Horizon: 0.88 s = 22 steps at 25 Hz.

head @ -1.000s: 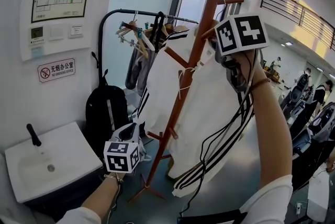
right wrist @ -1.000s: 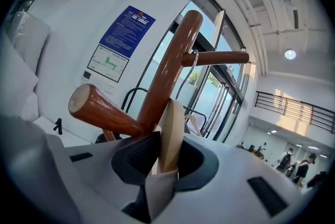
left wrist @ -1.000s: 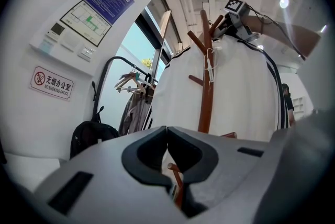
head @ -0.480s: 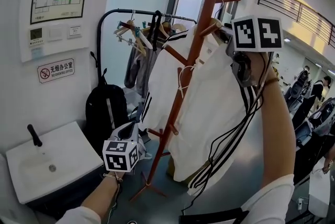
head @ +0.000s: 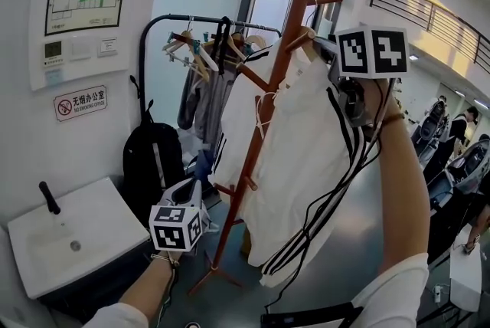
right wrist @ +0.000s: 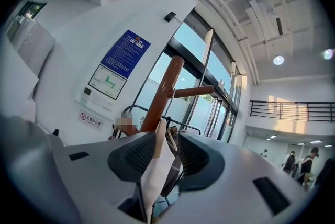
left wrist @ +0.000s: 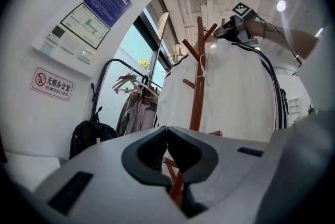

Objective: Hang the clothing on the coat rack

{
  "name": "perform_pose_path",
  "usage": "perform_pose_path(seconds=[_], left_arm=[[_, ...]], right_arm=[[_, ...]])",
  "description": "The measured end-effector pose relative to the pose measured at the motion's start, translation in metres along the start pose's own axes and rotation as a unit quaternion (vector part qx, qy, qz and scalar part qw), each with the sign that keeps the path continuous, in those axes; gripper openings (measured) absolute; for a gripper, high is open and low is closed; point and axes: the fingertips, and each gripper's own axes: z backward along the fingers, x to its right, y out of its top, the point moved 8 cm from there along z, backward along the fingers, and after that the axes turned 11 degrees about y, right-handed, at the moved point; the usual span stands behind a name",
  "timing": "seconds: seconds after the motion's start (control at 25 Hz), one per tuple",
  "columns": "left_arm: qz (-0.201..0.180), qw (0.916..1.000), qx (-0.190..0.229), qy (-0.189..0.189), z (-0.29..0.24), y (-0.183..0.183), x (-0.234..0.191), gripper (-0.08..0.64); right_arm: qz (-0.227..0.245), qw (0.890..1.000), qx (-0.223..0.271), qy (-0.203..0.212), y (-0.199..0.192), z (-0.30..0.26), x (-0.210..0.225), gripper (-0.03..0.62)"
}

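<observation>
Releasing: the right gripper [right wrist: 167, 136] has just been opening its jaws. The white shirt [head: 298, 158] lies loose between them, apparently hung on the coat rack's [head: 279, 81] upper peg. The left gripper [left wrist: 167, 131] is closed on nothing. Next, the right gripper should back away without snagging.

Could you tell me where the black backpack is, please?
In the head view, the black backpack stands left of centre against the wall, between the white sink and the coat rack, below the clothes rail.

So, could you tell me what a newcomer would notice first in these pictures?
The tall reddish-brown wooden coat rack stands mid-frame in the head view, with a white garment with black side stripes draped from its upper pegs. High on the right, the right claw has just been opening. Its jaws are apart with that garment's edge between them.
</observation>
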Motion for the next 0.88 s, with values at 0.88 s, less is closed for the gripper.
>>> perform_pose_path(seconds=[0.88], left_arm=[[-0.021, 0.9992, -0.008, -0.033, 0.047, -0.005, 0.062, 0.009]], right_arm=[[-0.049, 0.998, 0.001, -0.04, -0.091, 0.075, 0.001, 0.149]])
